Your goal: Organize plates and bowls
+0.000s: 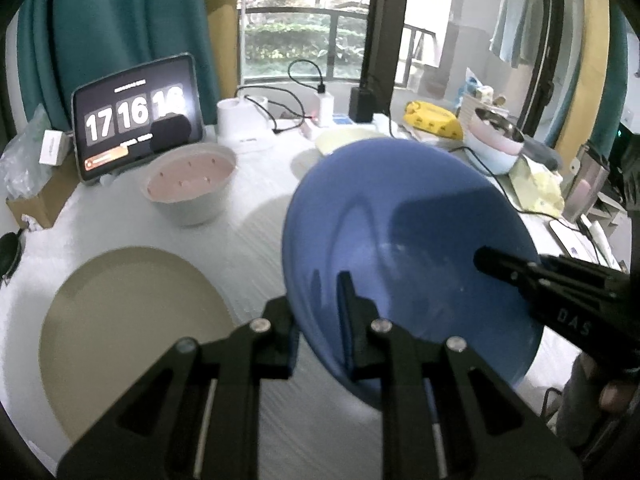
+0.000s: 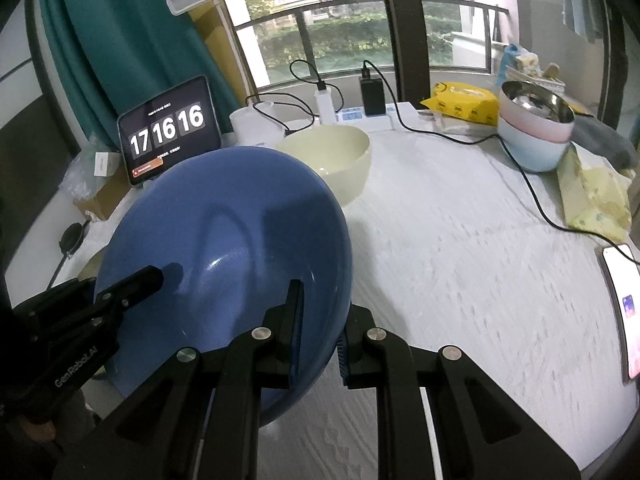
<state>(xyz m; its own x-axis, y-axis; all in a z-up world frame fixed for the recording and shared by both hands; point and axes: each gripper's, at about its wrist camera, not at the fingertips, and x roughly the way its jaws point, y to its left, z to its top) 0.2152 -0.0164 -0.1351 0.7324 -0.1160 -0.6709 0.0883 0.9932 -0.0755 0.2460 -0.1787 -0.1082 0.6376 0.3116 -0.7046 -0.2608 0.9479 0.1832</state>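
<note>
A blue plate (image 1: 400,232) is held tilted above the table by both grippers. My left gripper (image 1: 316,320) is shut on its near-left rim, one finger on each side. My right gripper (image 2: 320,320) is shut on the plate's (image 2: 224,248) right rim; it also shows in the left wrist view (image 1: 560,292), and the left gripper shows in the right wrist view (image 2: 100,312). A beige plate (image 1: 132,332) lies flat on the table at the left. A white bowl with a pink inside (image 1: 188,184) stands behind it. A cream bowl (image 2: 332,160) stands behind the blue plate.
A tablet showing a clock (image 2: 168,132) leans at the back left. Stacked pink and pale-blue bowls with a steel one on top (image 2: 536,128) stand at the back right. Chargers and cables (image 2: 372,96), a yellow packet (image 2: 464,104), tissues (image 2: 592,196) and a phone (image 2: 624,312) lie along the back and right edges.
</note>
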